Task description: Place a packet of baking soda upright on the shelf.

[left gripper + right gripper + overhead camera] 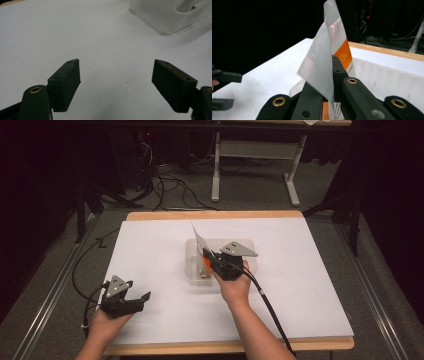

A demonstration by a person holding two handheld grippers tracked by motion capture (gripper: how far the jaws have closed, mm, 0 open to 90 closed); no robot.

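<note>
A clear plastic tray sits at the middle of the white table, its corner near the top of the left gripper view. Over it, my right gripper is shut on a thin white and orange packet that stands up from its jaws. In the right gripper view the packet rises pinched between the two black jaws of my right gripper. My left gripper rests near the table's front left edge, open. Nothing lies between the jaws of my left gripper, only white tabletop.
The white board covers a wooden table with its front edge close to the person. A cable trails from the right gripper toward the front. Beyond the table stand a desk frame and floor cables.
</note>
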